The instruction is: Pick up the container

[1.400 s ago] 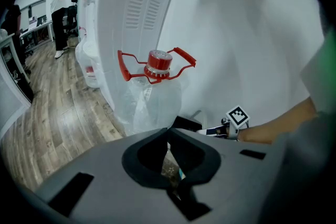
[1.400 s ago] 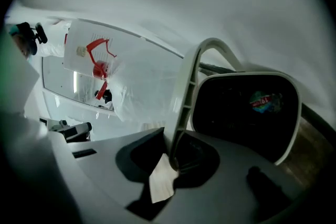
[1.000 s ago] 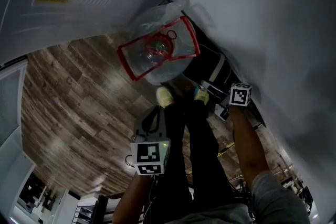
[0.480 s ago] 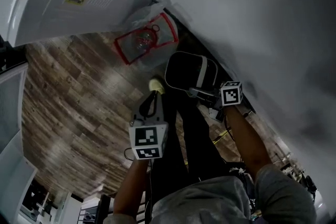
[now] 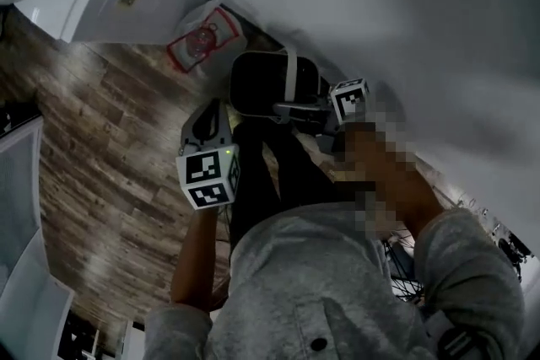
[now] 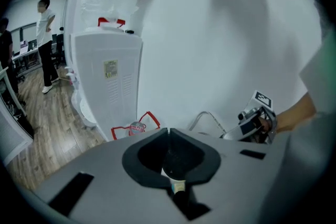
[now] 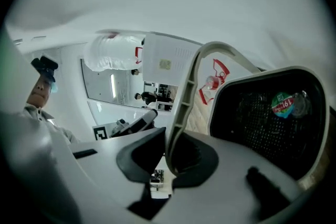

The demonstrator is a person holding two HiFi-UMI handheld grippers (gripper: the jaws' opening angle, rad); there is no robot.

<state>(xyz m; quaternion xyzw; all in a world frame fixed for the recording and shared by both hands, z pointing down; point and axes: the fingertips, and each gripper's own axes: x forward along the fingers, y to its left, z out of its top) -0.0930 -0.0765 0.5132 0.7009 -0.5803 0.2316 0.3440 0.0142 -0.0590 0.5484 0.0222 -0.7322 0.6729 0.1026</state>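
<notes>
One container [image 7: 273,118] hanging beside right claw [image 7: 168,150], handle [image 7: 185,92] pinched

Round green-and-red sticker [image 7: 284,104] on mesh face of black container [image 7: 262,136]: red digits, reads roughly "16", rest unclear. Yellowish label [image 6: 110,68] on tall white unit [image 6: 89,102]: print too small to read, in head view too.

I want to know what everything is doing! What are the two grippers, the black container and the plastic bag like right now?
Black container: hanging by its handle, off the floor.
Right gripper: shut on the handle.
Left gripper: shut, nothing in it.
Plastic bag: lying on the floor.
</notes>
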